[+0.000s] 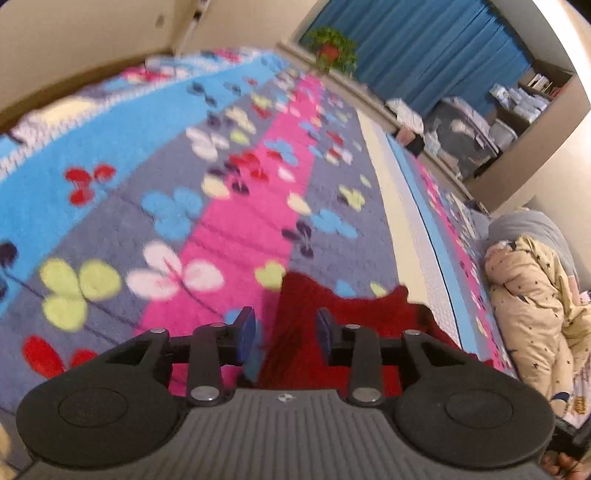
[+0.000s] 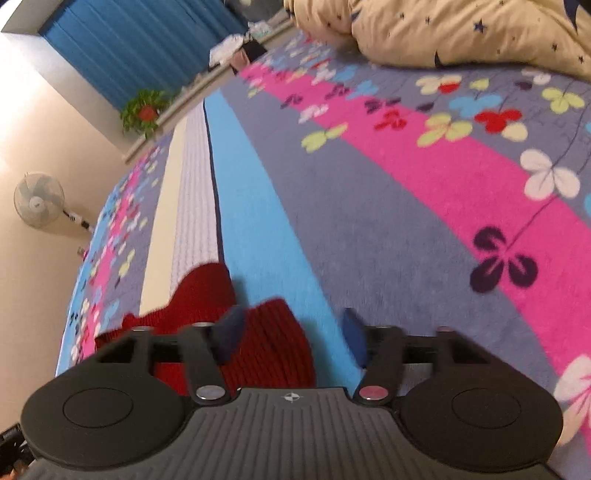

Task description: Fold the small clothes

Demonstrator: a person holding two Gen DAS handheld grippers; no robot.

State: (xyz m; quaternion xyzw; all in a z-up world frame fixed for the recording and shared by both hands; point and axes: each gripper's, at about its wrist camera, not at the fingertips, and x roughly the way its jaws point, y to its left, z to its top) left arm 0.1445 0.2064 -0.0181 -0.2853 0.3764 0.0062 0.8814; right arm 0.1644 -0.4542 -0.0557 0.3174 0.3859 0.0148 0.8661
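A small red knit garment [image 1: 354,325] lies on the flowered bedspread [image 1: 236,229]. In the left wrist view it spreads under and beyond my left gripper [image 1: 286,326]. The blue pads [image 1: 248,330] stand apart without pressing the cloth, so this gripper is open. In the right wrist view the same red garment [image 2: 273,343] lies low and left, on the spread's blue stripe [image 2: 258,229]. My right gripper [image 2: 291,334] is open wide. Its left pad [image 2: 231,332] is over the cloth and its right pad is over bare bedspread. The garment's near part is hidden behind both gripper bodies.
A beige star-print quilt [image 1: 532,306] is bunched on the bed at the right, seen again as the quilt [image 2: 461,29] at the top. Blue curtains [image 1: 424,44], a potted plant [image 1: 332,48] and cluttered shelves [image 1: 517,110] line the far wall. A fan [image 2: 38,199] stands beside the bed.
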